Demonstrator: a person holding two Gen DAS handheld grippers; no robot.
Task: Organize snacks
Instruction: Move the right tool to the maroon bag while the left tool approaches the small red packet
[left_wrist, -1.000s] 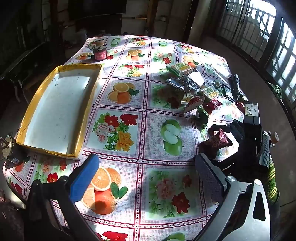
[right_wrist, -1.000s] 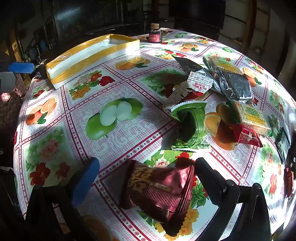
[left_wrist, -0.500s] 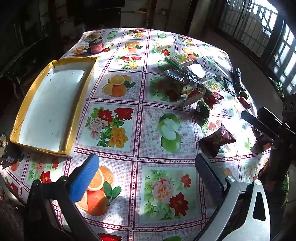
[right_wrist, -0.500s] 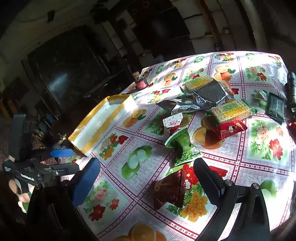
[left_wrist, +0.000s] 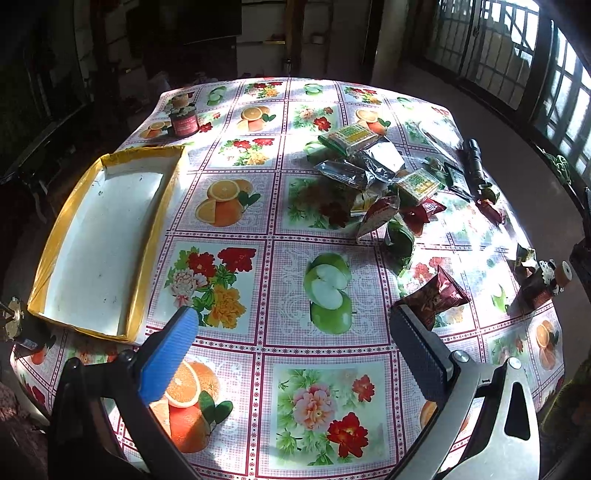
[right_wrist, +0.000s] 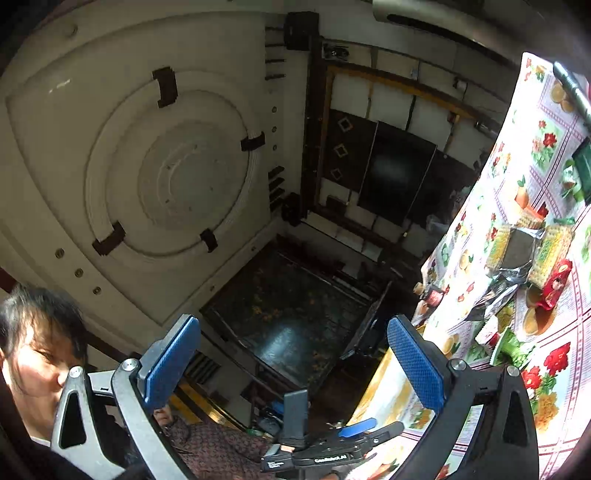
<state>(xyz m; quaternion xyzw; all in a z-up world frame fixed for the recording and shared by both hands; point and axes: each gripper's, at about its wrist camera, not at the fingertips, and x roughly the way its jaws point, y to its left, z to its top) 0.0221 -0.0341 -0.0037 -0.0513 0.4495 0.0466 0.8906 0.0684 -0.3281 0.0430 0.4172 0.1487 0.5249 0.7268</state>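
A pile of snack packets (left_wrist: 373, 173) in silver, green and red lies on the right half of the flowered tablecloth. One maroon packet (left_wrist: 437, 295) lies apart, near my left gripper's black finger (left_wrist: 417, 350). A white tray with a yellow rim (left_wrist: 155, 229) sits at the left with nothing in it. My left gripper (left_wrist: 293, 319) hovers open over the near table edge. My right gripper (right_wrist: 293, 328) is open, holds nothing and points up at the ceiling. In its view the snack packets (right_wrist: 524, 251) and the tray (right_wrist: 388, 387) show tilted at the right.
A small dark red jar (left_wrist: 183, 123) stands at the far left corner. A black flashlight (left_wrist: 474, 162) lies beyond the pile. Small odds and ends (left_wrist: 543, 284) sit by the right table edge. A person's head (right_wrist: 33, 354) is at the lower left of the right wrist view.
My right gripper has left the maroon packet on the table, risen and swung round until it faces the ceiling. The left gripper has drawn back and up a little.
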